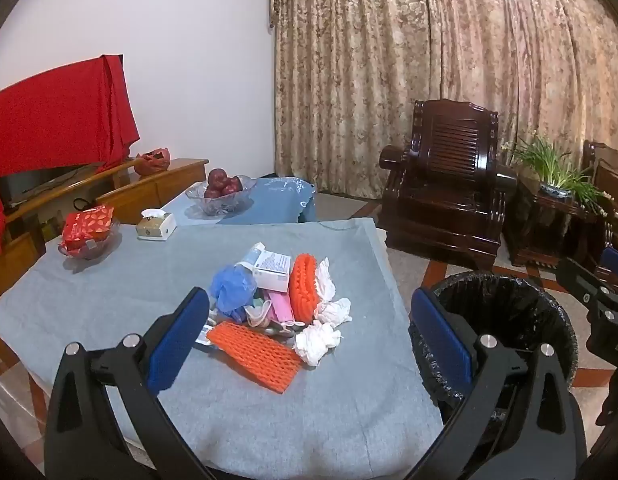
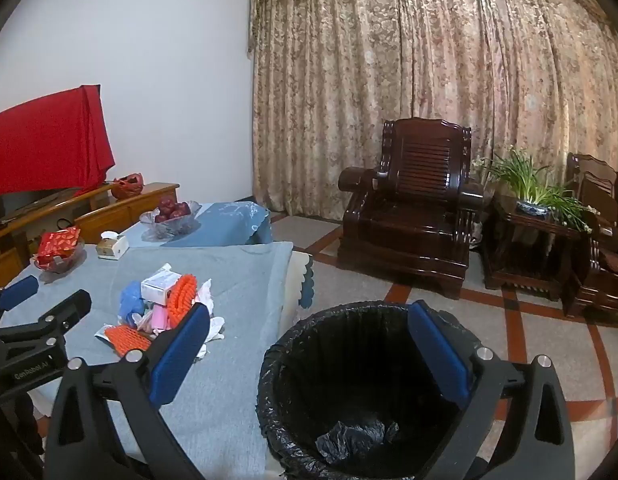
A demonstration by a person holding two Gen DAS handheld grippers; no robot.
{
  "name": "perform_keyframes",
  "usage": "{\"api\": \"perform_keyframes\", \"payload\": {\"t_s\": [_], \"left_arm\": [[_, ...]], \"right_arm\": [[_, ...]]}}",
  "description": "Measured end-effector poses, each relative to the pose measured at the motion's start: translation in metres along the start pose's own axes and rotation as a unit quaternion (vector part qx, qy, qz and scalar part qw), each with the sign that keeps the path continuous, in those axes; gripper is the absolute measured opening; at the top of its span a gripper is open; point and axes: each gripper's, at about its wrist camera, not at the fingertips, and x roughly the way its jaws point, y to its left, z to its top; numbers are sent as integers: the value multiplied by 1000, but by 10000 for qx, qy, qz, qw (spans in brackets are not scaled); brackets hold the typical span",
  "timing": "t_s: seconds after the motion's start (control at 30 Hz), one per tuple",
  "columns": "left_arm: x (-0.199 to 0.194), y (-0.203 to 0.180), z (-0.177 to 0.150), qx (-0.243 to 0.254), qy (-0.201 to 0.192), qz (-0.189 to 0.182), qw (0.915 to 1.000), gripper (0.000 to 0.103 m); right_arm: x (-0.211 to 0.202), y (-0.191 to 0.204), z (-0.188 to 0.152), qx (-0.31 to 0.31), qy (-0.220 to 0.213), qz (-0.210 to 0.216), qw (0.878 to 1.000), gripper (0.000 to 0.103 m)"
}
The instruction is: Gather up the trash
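Observation:
A heap of trash lies on the grey tablecloth (image 1: 109, 300): an orange foam net (image 1: 255, 354), a second orange net (image 1: 303, 288), crumpled white tissues (image 1: 319, 340), a blue mesh puff (image 1: 233, 288), a white box (image 1: 273, 268) and a pink packet (image 1: 283, 306). My left gripper (image 1: 309, 332) hangs open above the near side of the heap, touching nothing. A bin lined with a black bag (image 2: 349, 380) stands on the floor right of the table. My right gripper (image 2: 309, 340) is open over the bin's rim, empty. The heap (image 2: 161, 304) lies to its left.
Farther back on the table are a tissue box (image 1: 155, 226), a glass bowl with a red packet (image 1: 89, 232) and a glass bowl of red apples (image 1: 223, 192). A dark wooden armchair (image 1: 449, 184) and a potted plant (image 1: 557, 176) stand by the curtain. A wooden cabinet (image 1: 149, 188) is at left.

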Motion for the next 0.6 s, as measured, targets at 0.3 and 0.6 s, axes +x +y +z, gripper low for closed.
{"api": "perform_keyframes", "payload": {"t_s": [0.3, 0.6], "left_arm": [[0, 0, 0, -5, -19, 4, 10000, 98], [0, 0, 0, -8, -29, -2, 10000, 98]], "right_arm": [[0, 0, 1, 2, -2, 4, 10000, 97], [1, 1, 0, -13, 20, -7, 10000, 97]]}}
